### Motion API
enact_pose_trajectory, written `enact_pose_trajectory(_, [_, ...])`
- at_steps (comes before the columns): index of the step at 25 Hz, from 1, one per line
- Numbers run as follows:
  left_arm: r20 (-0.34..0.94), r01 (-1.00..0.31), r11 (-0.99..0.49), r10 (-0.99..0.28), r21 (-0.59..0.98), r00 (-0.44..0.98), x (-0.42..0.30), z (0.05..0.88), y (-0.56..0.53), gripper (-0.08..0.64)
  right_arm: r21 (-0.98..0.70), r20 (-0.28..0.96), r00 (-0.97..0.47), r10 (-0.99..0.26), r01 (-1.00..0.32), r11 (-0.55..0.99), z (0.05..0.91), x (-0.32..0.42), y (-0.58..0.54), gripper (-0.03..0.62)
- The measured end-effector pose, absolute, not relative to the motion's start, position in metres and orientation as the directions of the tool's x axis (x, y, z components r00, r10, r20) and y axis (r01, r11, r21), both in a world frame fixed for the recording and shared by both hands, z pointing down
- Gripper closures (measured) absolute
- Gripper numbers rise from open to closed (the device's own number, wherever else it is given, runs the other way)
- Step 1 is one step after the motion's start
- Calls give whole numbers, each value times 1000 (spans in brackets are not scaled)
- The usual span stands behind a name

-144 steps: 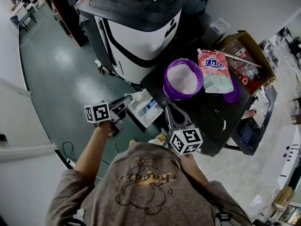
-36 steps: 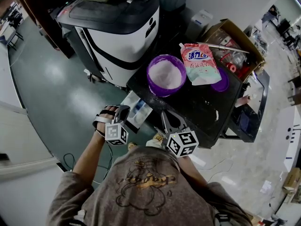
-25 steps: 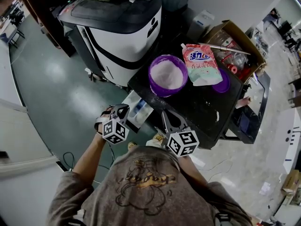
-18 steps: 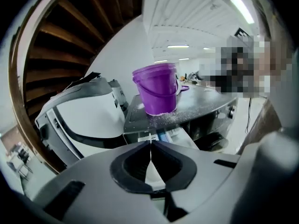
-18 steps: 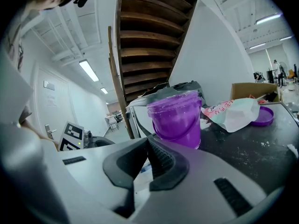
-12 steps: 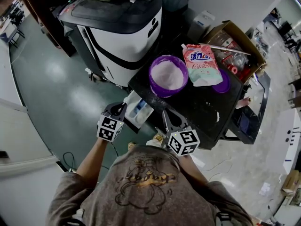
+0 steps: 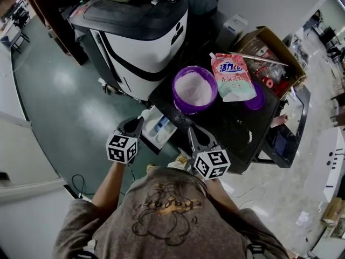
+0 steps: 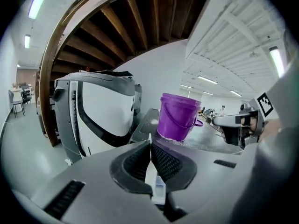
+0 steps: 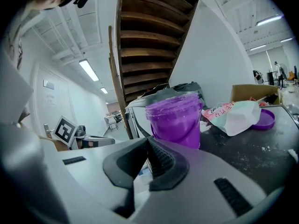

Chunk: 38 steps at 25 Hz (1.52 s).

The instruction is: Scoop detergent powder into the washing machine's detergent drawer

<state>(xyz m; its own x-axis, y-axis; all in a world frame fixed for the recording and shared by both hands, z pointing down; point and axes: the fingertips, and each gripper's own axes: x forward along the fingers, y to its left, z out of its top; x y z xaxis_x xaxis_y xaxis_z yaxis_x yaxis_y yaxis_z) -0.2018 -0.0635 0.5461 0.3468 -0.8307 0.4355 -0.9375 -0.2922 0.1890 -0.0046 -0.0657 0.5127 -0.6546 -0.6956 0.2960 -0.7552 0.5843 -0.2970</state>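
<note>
The white plastic detergent drawer point(image 7: 159, 126) at the black table point(image 7: 226, 120)'s edge is pinched by the left claw point(image 7: 136, 124); the right claw point(image 7: 192, 133) is held pressed together beside it.

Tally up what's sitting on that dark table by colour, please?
Purple: 2 (bucket, lid)
Pink and white: 1 (detergent pouch)
Brown: 1 (cardboard box)
Total: 4
</note>
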Motion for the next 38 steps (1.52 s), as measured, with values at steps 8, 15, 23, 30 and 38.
enact_pose_trajectory(8, [417,-940,-271,-845,207,335,-203,536,-63,537,-291,303,-635,-711,-772,565,514,3,-71,589])
enact_pose_trajectory(15, [374,-940,-291,-863,179,339,-195,514,-60,537,-275,306,-621,-721,-783,557,514,10,-74,591])
enact_pose_trajectory(23, [328,-936,-317,-877,151,350,-187,490,-59,537,-257,297,-601,-742,-799,544,508,18,-77,591])
enact_pose_trajectory(30, [285,-934,-322,-890,157,355,-187,470,-59,537,-236,282,-595,-753,-804,546,501,20,-78,591])
enact_pose_trajectory(38, [268,-930,-337,-891,149,366,-182,463,-60,537,-227,270,-580,-768,-814,535,496,22,-77,591])
